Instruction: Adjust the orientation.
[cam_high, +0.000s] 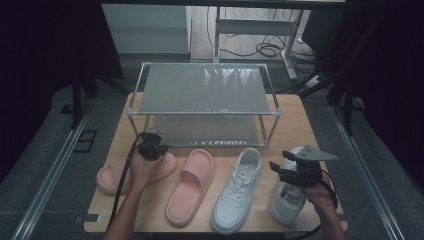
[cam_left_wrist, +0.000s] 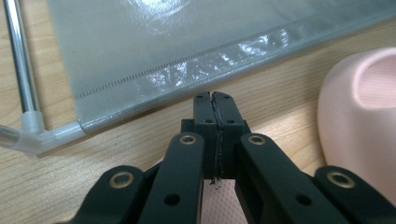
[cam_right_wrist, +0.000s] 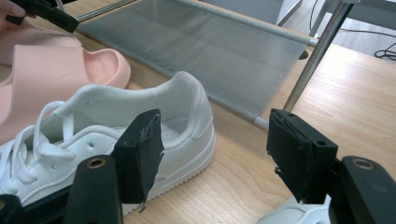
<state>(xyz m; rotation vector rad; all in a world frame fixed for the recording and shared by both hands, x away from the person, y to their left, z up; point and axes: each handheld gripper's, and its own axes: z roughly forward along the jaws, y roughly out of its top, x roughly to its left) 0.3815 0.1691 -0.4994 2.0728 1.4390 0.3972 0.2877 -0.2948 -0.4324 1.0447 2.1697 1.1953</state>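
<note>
Two pink slides and two white sneakers lie in a row on the wooden table (cam_high: 295, 120). My left gripper (cam_high: 150, 137) hovers over the left pink slide (cam_high: 112, 177), near the front of the shoe rack (cam_high: 205, 90). In the left gripper view its jaws (cam_left_wrist: 215, 112) are shut with nothing between them, the slide's textured sole (cam_left_wrist: 219, 205) just beneath. My right gripper (cam_high: 281, 160) is open above the right sneaker (cam_high: 287, 202). In the right gripper view, those jaws (cam_right_wrist: 217, 140) stand wide beside the heel of the middle sneaker (cam_right_wrist: 116, 126).
The rack has a metal frame (cam_left_wrist: 23, 79) and grey fabric shelves (cam_right_wrist: 210, 46), the lower one close to the tabletop. The second pink slide (cam_high: 192, 185) lies between the left slide and the sneakers. Cables lie on the floor (cam_high: 265, 50) behind the table.
</note>
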